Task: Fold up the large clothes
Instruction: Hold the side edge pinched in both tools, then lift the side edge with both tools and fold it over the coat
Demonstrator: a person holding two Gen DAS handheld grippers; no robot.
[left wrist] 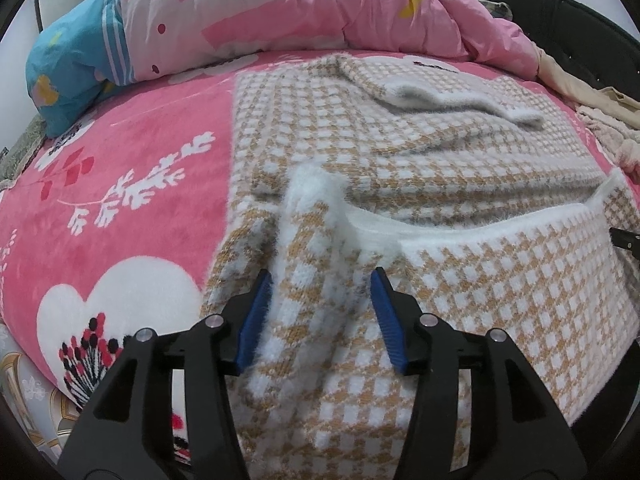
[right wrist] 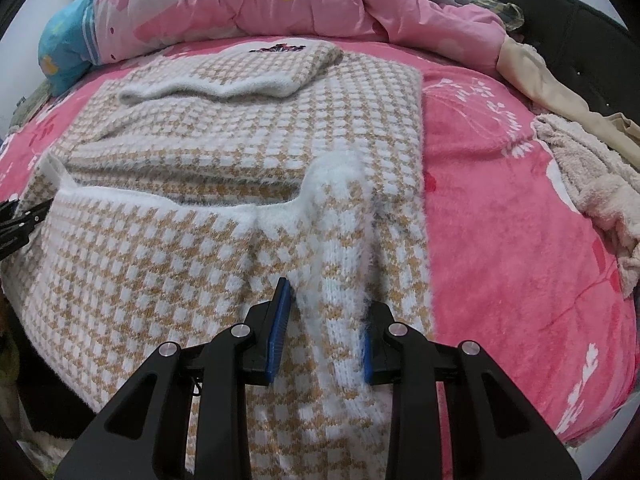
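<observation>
**Sweater half-folded on the bed, both lower corners at the grippers**

The work surface is a bed covered by a pink blanket with white flower and heart prints; a pink quilt is heaped along the far side, and loose beige clothes lie at the right edge.

The task's thing, a fluffy sweater in a tan-and-white check, lies flat on the blanket with its long axis running away from the onlooker toward the quilt. Its far end is already doubled over into a thick white-edged roll. The near end, with its white hem band, has been brought up and forward, and the hem runs crosswise, from one gripper to the other.

The left gripper sits at the left near corner. Its jaws stand spread; a raised ridge of knit passes between the blue pads, but the right-hand pad appears clear of it, so this reads as a released or loosening hold.

The right gripper sits at the right near corner, its jaws drawn in and pinching a bunched fold of the sweater.

Judgement: each hand is nearest its own corner, and the cloth lies directly ahead of both. The coming move turns on carrying the hem forward along the long axis; with one side slack, the fold line could skew.
</observation>
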